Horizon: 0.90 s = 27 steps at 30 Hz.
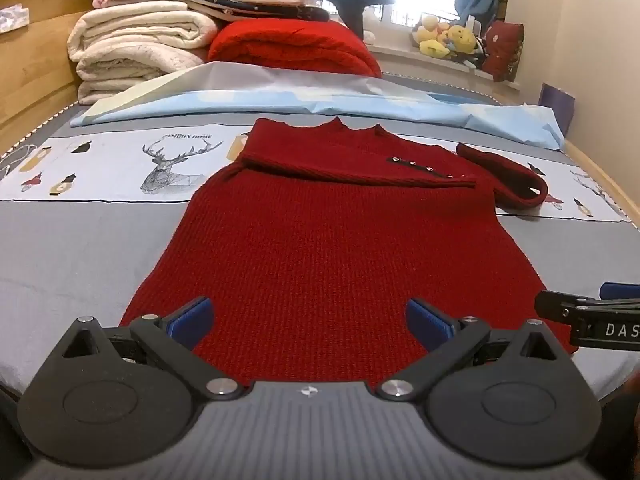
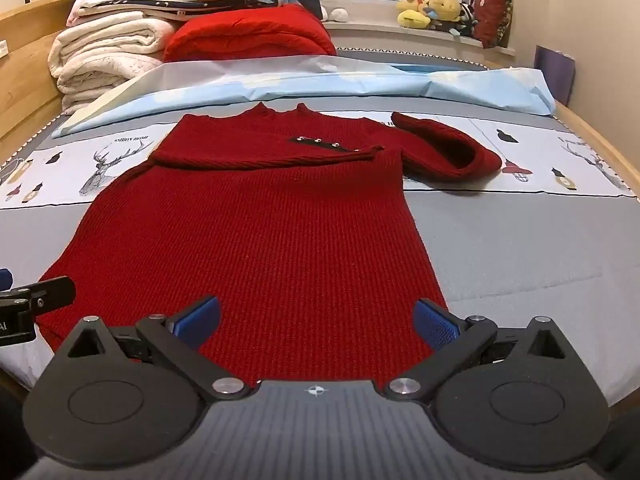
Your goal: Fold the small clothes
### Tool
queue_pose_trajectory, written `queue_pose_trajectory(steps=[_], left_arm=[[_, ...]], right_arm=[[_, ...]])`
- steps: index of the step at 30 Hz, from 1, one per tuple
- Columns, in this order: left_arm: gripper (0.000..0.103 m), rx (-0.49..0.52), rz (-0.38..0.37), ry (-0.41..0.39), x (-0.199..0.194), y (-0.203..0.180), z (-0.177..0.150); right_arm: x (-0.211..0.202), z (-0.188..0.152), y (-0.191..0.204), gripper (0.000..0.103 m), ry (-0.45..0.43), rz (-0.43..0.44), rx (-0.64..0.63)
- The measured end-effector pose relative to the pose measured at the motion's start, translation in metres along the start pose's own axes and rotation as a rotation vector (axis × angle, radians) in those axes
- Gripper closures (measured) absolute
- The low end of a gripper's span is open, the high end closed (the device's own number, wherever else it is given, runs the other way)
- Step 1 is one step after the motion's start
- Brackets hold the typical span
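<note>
Grey bedding with a pale printed band covers the bed (image 1: 80, 248), and at its far end, well apart from the work, sit a stack of folded blankets (image 1: 136, 44) and a red quilt (image 1: 292, 48). Spread flat on the grey part lies the sweater (image 1: 312, 248), dark red knit, hem toward the cameras and collar away; one sleeve (image 1: 360, 164) is already folded across the chest, the other sleeve (image 2: 444, 148) curls out to the right onto the printed band. Both tongs hang above the hem edge, pointing down at a slant: the left gripper (image 1: 308, 320) over the hem's left part, the right gripper (image 2: 316, 320) beside it toward the right corner. Each stands wide, blue pads far apart, nothing between them and no cloth touched. Likely risks from here: lifting the hem before the loose sleeve is folded in would leave it trailing and make a lopsided bundle. Pinching only the top layer of knit would let the back layer stay behind and bunch. A pinch could also catch the bedding beneath. Uneven lifting by the two tongs would skew the fold line.
</note>
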<state>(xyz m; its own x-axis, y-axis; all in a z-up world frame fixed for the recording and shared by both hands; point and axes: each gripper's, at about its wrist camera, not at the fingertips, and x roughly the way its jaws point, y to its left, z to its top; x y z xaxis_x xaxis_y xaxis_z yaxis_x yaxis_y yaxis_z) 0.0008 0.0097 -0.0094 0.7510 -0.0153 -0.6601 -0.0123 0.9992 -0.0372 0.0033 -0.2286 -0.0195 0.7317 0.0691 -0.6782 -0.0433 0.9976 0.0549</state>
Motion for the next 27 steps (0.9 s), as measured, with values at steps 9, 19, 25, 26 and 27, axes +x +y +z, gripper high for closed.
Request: queue_pose_trajectory(steps=[9, 19, 25, 26, 27], left_arm=[[0.003, 0.016, -0.015, -0.04, -0.004, -0.004, -0.001], [0.012, 0.093, -0.022, -0.131, -0.012, -0.018, -0.004], [0.012, 0.123, -0.063, -0.139, -0.014, -0.028, -0.007], [0.012, 0.121, -0.071, -0.135, -0.014, -0.029, -0.007], [0.012, 0.12, -0.075, -0.132, -0.014, -0.028, -0.007]], right_arm=[[-0.002, 0.001, -0.001, 0.001, -0.008, -0.005, -0.005], [-0.004, 0.002, 0.001, 0.001, -0.018, -0.009, -0.013], [-0.005, 0.003, 0.003, 0.001, -0.026, -0.021, -0.013], [-0.005, 0.003, 0.003, 0.001, -0.026, -0.021, -0.012], [-0.005, 0.003, 0.003, 0.001, -0.025, -0.022, -0.012]])
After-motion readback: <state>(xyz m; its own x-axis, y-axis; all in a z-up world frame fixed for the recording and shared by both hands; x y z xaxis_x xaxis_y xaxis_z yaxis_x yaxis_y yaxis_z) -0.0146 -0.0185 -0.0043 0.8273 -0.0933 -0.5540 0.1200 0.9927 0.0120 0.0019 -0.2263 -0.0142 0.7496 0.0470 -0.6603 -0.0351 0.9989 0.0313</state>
